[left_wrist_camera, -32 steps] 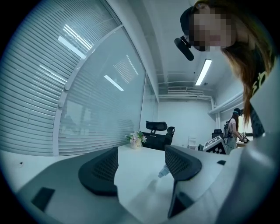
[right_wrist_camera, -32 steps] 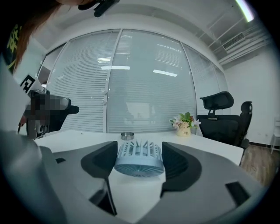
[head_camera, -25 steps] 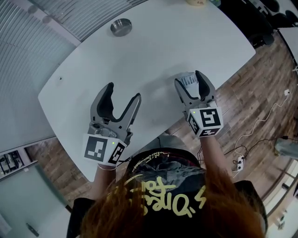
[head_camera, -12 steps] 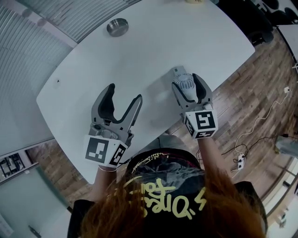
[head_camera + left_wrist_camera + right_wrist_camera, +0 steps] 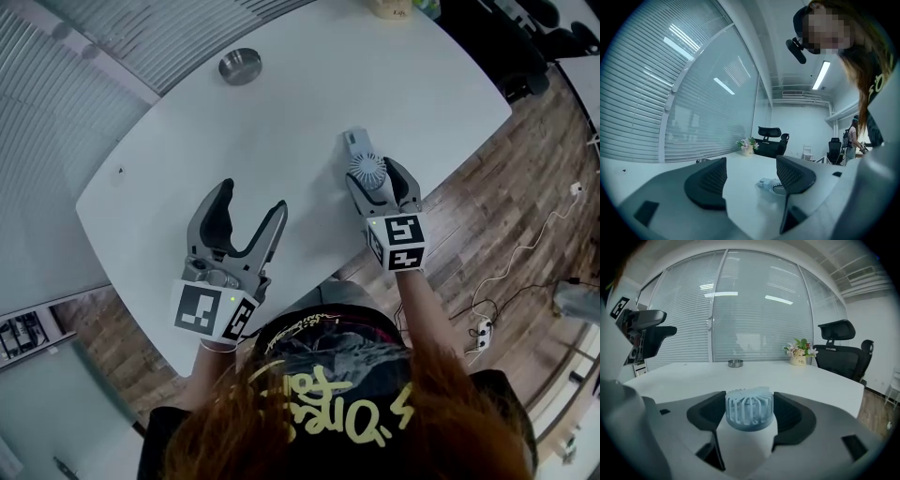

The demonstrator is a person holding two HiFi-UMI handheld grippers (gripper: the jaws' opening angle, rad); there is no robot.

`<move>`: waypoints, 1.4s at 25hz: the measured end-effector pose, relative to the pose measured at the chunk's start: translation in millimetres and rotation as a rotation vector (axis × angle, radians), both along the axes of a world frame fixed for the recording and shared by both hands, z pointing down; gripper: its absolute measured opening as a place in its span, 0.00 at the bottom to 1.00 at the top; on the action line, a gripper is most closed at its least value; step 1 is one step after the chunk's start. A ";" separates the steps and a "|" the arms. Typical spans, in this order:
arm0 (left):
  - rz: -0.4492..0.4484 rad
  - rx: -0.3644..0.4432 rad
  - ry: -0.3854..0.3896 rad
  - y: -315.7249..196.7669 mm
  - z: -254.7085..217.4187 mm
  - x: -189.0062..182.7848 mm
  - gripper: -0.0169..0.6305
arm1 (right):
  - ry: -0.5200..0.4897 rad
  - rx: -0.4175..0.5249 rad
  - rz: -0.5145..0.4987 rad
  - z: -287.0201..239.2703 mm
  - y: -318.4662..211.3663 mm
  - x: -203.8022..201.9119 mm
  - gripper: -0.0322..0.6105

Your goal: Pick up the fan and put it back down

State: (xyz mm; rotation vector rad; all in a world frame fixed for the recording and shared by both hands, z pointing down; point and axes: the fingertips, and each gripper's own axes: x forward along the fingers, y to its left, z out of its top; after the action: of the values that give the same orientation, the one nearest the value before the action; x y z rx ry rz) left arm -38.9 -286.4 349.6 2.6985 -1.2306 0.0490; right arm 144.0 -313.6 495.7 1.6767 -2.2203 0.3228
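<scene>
A small pale-blue fan point(image 5: 364, 167) with a round slatted grille sits between the jaws of my right gripper point(image 5: 380, 184), which is shut on it over the white table point(image 5: 281, 112) near its right front edge. In the right gripper view the fan point(image 5: 749, 409) fills the gap, both dark pads against its sides, right gripper point(image 5: 750, 415) tilted slightly down. My left gripper point(image 5: 249, 202) stands open and empty over the table to the left. In the left gripper view, past the spread jaws of the left gripper point(image 5: 750, 176), the fan point(image 5: 768, 183) shows low by the tabletop.
A round metal bowl point(image 5: 239, 67) sits at the table's far side, also the bowl point(image 5: 735, 363) in the right gripper view. A flower pot point(image 5: 800, 354) stands at the far right corner, an office chair point(image 5: 841, 352) behind it. Wooden floor point(image 5: 525, 187) lies beyond the table's right edge.
My right gripper has sunk toward the tabletop and tipped downward with the fan in it, so more of the fan shows. The left gripper has stayed where it was.
</scene>
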 end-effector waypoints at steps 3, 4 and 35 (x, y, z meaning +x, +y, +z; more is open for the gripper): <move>0.001 0.004 -0.002 2.8 -2.0 -0.4 0.53 | 0.021 -0.052 0.001 10.9 -1.2 0.9 0.55; 0.000 0.006 -0.002 3.8 -3.0 -1.1 0.53 | 0.026 -0.073 0.002 15.7 -0.5 1.1 0.54; -0.038 0.102 0.029 19.8 -38.1 -20.6 0.53 | -0.011 -0.002 -0.016 -41.1 11.4 -12.4 0.55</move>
State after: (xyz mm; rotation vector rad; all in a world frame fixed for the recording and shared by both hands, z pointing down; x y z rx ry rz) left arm -59.4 -266.6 311.6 2.7496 -1.3096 -0.0591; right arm 131.5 -302.2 454.5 1.6599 -2.2396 0.3310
